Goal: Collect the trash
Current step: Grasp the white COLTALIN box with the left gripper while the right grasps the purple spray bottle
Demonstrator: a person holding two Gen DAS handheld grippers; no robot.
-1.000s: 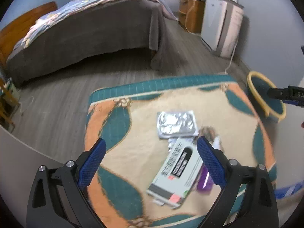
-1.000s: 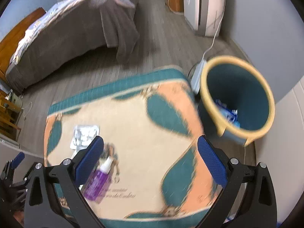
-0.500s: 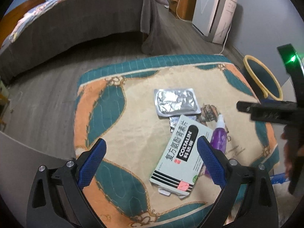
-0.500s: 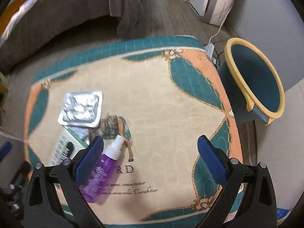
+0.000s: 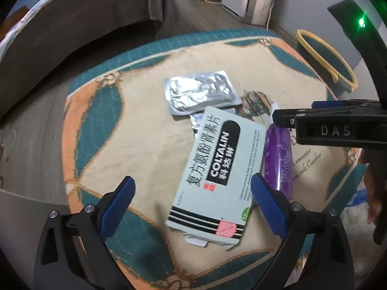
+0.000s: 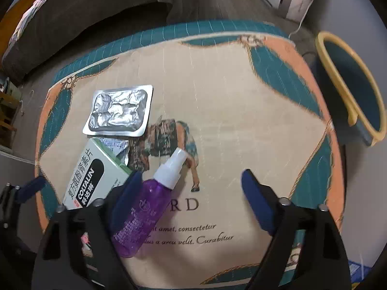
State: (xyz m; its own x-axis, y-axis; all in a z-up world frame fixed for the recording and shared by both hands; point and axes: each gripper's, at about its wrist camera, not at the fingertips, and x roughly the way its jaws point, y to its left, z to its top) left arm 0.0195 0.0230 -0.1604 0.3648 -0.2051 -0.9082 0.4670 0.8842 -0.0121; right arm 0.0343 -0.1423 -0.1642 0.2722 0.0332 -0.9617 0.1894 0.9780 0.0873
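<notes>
Purple spray bottle (image 6: 142, 212), silver blister pack (image 6: 119, 111), pale-green box (image 5: 215, 169); teal-orange-cream cloth (image 6: 241, 96).

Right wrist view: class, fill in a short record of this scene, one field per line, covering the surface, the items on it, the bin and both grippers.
surface: patterned mat
items: foil blister pack, medicine box, purple spray bottle
bottle: lying flat, white nozzle pointing away
bin: blue with yellow rim, beside the mat's right edge
right gripper: open, left finger over the bottle
left gripper: open, empty

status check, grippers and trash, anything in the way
Left gripper open over white Coltalin medicine box. Right gripper open, empty, beside purple spray bottle. Silver foil blister pack untouched; teal yellow-rimmed bin right of table, unobstructed.
</notes>
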